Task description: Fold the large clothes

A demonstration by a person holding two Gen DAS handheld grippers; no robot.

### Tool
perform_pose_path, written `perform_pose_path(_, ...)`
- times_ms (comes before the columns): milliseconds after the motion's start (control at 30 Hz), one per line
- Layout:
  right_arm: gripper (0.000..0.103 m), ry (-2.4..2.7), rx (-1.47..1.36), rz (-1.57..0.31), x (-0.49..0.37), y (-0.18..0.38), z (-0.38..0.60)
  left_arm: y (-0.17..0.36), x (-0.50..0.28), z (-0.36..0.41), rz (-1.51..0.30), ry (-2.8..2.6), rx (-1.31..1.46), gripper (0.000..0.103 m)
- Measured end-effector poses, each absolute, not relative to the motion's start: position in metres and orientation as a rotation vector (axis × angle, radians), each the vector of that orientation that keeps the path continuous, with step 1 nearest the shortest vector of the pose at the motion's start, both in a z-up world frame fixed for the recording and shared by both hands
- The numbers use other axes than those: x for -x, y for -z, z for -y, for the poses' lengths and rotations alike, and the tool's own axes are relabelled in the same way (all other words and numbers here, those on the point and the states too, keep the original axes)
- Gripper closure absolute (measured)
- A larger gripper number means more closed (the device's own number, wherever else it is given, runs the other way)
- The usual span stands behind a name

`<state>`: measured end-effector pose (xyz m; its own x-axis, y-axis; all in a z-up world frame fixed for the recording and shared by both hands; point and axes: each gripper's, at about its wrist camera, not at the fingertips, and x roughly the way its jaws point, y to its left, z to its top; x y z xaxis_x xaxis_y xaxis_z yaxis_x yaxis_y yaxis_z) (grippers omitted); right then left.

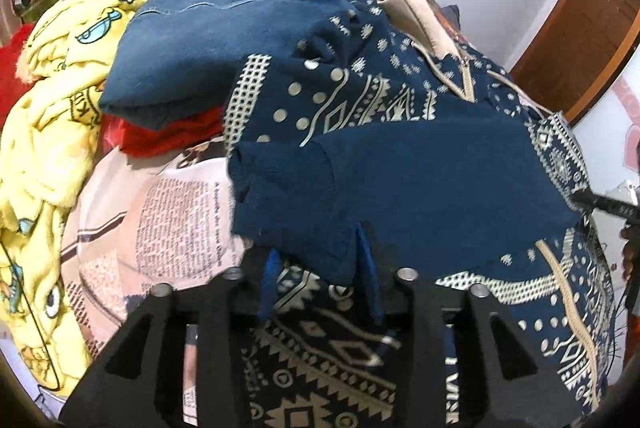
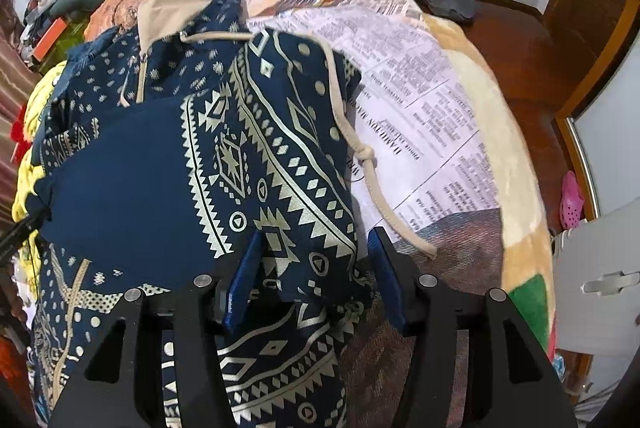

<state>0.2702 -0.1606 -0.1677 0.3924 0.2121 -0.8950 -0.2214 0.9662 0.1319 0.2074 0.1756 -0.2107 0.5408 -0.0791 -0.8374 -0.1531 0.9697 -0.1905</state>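
A navy hoodie [image 1: 400,180] with cream tribal print and a tan hood lies on the bed; it also shows in the right wrist view [image 2: 248,156]. My left gripper [image 1: 320,268] has its blue fingers [image 1: 370,280] apart, with a plain navy fold of the hoodie draped between them. My right gripper [image 2: 316,252] has its blue fingers [image 2: 246,276] apart around a printed fold at the hoodie's right edge. A cream drawstring [image 2: 372,168] trails onto the bed cover.
A folded blue garment [image 1: 208,40] lies on a red one [image 1: 168,136], beside a yellow cartoon blanket [image 1: 52,132]. The newspaper-print bed cover [image 2: 432,108] lies to the right. A wooden headboard [image 2: 520,48] and door [image 1: 580,28] stand behind.
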Motion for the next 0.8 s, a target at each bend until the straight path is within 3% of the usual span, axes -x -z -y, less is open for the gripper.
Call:
perform_pose_path(33,0.052,-0.273,0.009,-1.124,-0.269,0.164,0.161,0.210,-0.205,-0.176,-1.003,-0.061,0.239,0.051)
perform_pose_path(267,0.051,-0.245,0.005,-1.108,-0.275,0.164,0.167,0.214,-0.195,-0.181,-1.024,-0.099,0.187,0.033)
perform_pose_path(467,0.051,-0.259,-0.049,-1.155,-0.279,0.179,0.170,0.211,-0.195,-0.180,-1.050,-0.093,0.179,0.032)
perform_pose_path(800,0.051,-0.296,-0.008,-1.016,-0.288,0.124,0.158,0.141,-0.220,-0.167,-0.928,-0.056,0.070,0.032)
